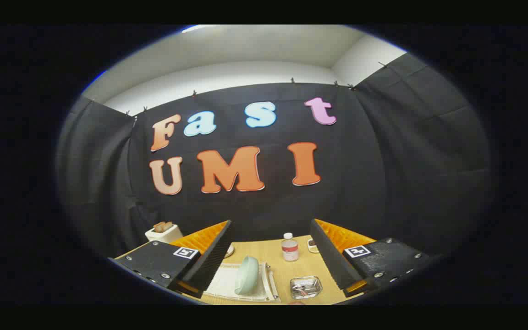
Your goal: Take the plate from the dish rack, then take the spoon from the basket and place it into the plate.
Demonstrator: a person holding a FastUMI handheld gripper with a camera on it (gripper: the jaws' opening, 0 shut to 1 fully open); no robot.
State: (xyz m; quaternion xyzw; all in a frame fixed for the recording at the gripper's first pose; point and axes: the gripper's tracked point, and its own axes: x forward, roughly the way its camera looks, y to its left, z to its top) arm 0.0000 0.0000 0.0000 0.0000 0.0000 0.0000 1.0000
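A pale green plate [247,274] stands on edge in a white dish rack [227,285] on the wooden table [287,270], between my fingers and nearer the left one. To its right a small wire basket [305,287] holds the spoon, which I can barely make out. My gripper [271,263] hangs open above the table, well short of both, with nothing between its fingers.
A small white bottle with a reddish label [289,247] stands beyond the basket. A white toaster with bread [163,231] sits at the far left beyond the left finger. A small object [312,245] lies by the right finger, and black cloth walls off the back.
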